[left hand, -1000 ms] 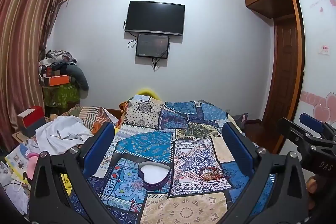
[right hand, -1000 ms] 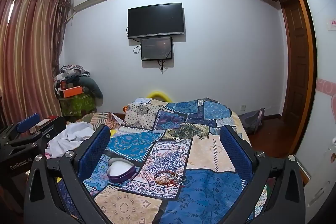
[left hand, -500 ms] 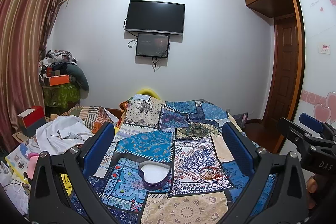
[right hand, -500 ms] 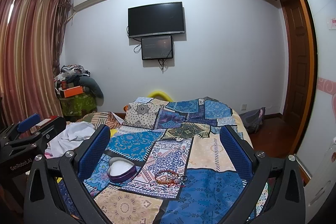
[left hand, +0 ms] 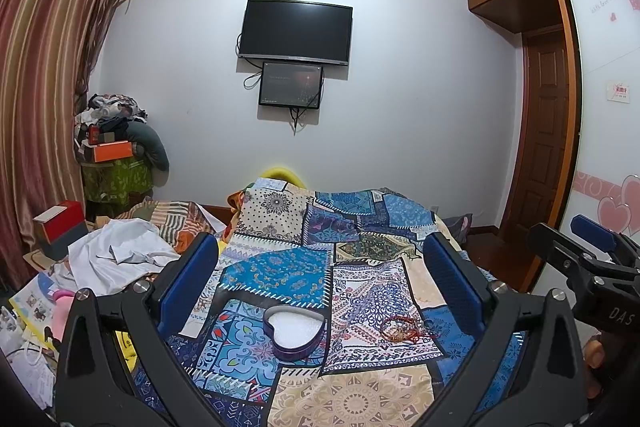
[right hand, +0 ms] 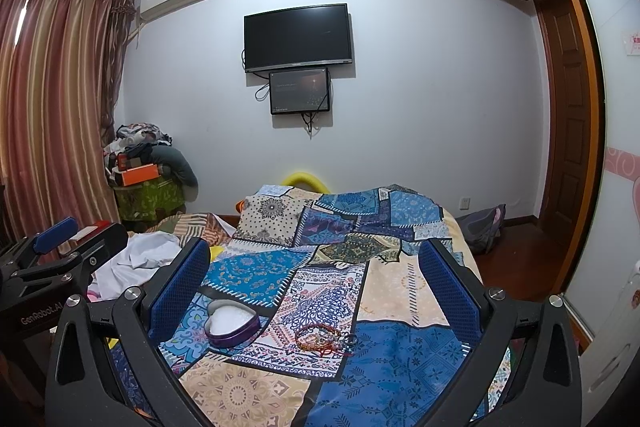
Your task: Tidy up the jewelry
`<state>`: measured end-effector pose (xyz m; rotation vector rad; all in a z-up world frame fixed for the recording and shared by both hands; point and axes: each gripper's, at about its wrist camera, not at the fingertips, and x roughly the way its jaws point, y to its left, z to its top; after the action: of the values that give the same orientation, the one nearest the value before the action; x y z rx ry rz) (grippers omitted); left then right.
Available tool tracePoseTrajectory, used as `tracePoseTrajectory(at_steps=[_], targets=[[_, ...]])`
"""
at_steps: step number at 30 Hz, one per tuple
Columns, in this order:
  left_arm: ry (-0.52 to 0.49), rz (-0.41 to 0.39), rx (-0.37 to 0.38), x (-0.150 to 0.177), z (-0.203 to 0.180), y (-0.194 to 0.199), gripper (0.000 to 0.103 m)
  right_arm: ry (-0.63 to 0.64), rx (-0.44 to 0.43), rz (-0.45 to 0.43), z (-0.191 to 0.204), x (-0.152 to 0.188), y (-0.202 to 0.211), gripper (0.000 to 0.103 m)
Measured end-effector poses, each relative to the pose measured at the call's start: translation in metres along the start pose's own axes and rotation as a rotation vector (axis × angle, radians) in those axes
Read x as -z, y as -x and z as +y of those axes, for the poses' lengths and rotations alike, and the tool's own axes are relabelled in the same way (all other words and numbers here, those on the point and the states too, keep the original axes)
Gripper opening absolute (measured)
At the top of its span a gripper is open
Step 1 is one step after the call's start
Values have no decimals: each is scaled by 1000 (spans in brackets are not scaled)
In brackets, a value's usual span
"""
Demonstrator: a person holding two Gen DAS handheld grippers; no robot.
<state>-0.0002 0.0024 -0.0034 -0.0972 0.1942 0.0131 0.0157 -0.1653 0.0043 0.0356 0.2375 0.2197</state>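
Note:
A purple heart-shaped box (left hand: 295, 331) with a white lining lies open on the patchwork bedspread (left hand: 360, 399); it also shows in the right wrist view (right hand: 231, 323). A small heap of red and beaded bracelets (left hand: 404, 329) lies just right of it, also seen in the right wrist view (right hand: 322, 338). My left gripper (left hand: 320, 267) is open and empty, held above and in front of the box. My right gripper (right hand: 314, 267) is open and empty, above the bracelets. Each gripper shows at the edge of the other's view.
The bed fills the middle of the room. White clothes (left hand: 116, 259) and papers lie at its left. A red box (left hand: 60, 227) and a pile of clutter (left hand: 116, 155) stand by the curtain. A wardrobe door (left hand: 600, 147) is at the right.
Both views shifted very slightly; the box and bracelets have not moved and both grippers stay open.

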Motion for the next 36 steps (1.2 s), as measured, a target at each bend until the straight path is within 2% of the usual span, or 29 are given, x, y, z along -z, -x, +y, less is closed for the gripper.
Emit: tracePoseTrajectory(at_steps=[28, 36], targets=[[-1, 7, -3, 6, 1, -1, 103, -13, 1, 16, 0, 6, -6, 103], [-1, 43, -6, 10, 1, -16, 103, -23, 9, 33, -7, 10, -13, 103]])
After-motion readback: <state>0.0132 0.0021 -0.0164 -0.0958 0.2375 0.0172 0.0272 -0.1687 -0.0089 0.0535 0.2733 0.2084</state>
